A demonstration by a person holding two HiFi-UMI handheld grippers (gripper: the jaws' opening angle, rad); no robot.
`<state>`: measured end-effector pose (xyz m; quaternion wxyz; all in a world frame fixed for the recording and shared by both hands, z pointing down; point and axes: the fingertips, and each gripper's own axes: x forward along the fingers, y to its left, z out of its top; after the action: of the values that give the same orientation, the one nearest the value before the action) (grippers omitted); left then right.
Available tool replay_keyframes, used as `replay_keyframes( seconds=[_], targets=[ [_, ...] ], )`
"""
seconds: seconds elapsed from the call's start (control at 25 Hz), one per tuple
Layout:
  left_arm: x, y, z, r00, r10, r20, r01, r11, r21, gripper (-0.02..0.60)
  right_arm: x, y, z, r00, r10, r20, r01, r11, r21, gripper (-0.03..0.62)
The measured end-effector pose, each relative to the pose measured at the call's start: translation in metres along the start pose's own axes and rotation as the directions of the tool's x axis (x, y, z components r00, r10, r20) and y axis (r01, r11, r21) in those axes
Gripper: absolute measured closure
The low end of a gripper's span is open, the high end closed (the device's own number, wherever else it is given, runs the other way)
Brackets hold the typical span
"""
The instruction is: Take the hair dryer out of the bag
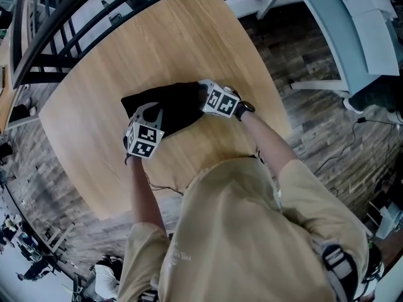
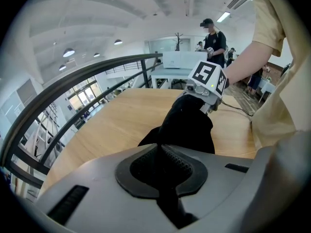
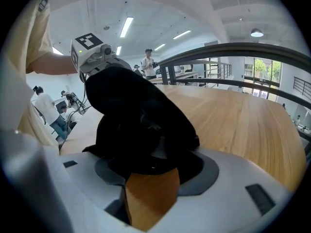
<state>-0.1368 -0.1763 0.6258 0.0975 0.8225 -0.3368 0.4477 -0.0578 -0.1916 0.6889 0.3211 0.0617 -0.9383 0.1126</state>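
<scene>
A black cloth bag (image 1: 169, 107) lies near the middle of the round wooden table (image 1: 189, 36). No hair dryer shows in any view; the bag hides whatever is inside. My left gripper (image 1: 150, 114) is at the bag's near left end, shut on a fold of the black fabric (image 2: 187, 125). In the left gripper view its jaws (image 2: 160, 152) pinch that fold. My right gripper (image 1: 203, 94) is at the bag's right end. It stands open (image 3: 150, 174), bare wood shows between its jaws, and the bag (image 3: 136, 115) bulges just over their tips.
A dark metal railing (image 1: 69, 24) curves round the table's far side. A thin cable (image 1: 160, 187) lies on the table near its front edge. A white table (image 1: 340, 24) stands on the wood floor at the right. People stand far off in the room (image 2: 214, 38).
</scene>
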Motion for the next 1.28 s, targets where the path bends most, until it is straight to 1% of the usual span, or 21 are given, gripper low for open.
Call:
replay_keyframes(
  seconds=[0.16,0.32,0.44,0.56,0.76,0.88,1.0,1.04,1.08,1.12,1.2,1.28],
  targets=[
    [0.002,0.002,-0.001,1.0,-0.002,0.008,0.002,1.0,-0.022,0.552,0.013,-0.002,0.004,1.0,0.014,-0.022,-0.014,0.999,-0.036,0.39],
    [0.003,0.004,-0.005,1.0,-0.002,0.006,0.002,0.999,-0.039,0.552,0.025,-0.005,0.007,0.999,0.005,-0.053,-0.01,0.996,-0.085,0.392],
    [0.004,0.005,-0.005,1.0,0.001,0.009,0.0,0.999,-0.045,0.552,0.029,-0.009,0.009,0.998,-0.022,-0.065,0.016,0.994,-0.106,0.453],
    [0.004,0.006,-0.007,1.0,0.001,0.014,-0.001,0.999,-0.054,0.552,0.031,-0.01,0.01,0.997,-0.019,-0.076,0.012,0.995,-0.102,0.479],
    [0.006,0.004,-0.01,1.0,-0.005,0.014,0.006,0.998,-0.066,0.552,0.031,-0.009,0.006,0.997,0.006,-0.076,-0.012,0.997,-0.073,0.49],
    [0.006,0.003,-0.01,1.0,-0.007,0.013,0.008,0.997,-0.072,0.551,0.03,-0.009,0.006,0.996,0.009,-0.084,-0.017,0.996,-0.091,0.491],
    [0.005,0.004,-0.008,0.999,-0.01,0.042,0.014,0.994,-0.11,0.548,0.03,-0.009,0.005,0.996,0.012,-0.092,-0.019,0.997,-0.077,0.491],
    [0.004,0.004,-0.008,0.998,-0.014,0.053,0.021,0.991,-0.129,0.531,0.029,-0.008,0.005,0.995,0.014,-0.094,-0.02,0.998,-0.065,0.491],
    [0.002,0.003,-0.009,0.998,-0.019,0.063,0.029,0.989,-0.148,0.48,0.028,-0.007,0.004,0.995,0.015,-0.094,-0.021,0.998,-0.056,0.491],
    [0.0,0.002,-0.01,0.997,-0.023,0.069,0.034,0.986,-0.165,0.456,0.028,-0.007,0.004,0.995,0.018,-0.093,-0.022,0.998,-0.05,0.491],
    [-0.004,0.002,-0.016,0.997,-0.015,0.071,0.029,0.981,-0.194,0.426,0.027,-0.008,0.004,0.995,0.024,-0.092,-0.028,0.999,-0.041,0.491],
    [-0.011,0.003,-0.025,0.997,0.013,0.073,0.004,0.974,-0.229,0.399,0.028,-0.009,0.002,0.995,0.026,-0.092,-0.03,0.999,-0.041,0.491]
  ],
)
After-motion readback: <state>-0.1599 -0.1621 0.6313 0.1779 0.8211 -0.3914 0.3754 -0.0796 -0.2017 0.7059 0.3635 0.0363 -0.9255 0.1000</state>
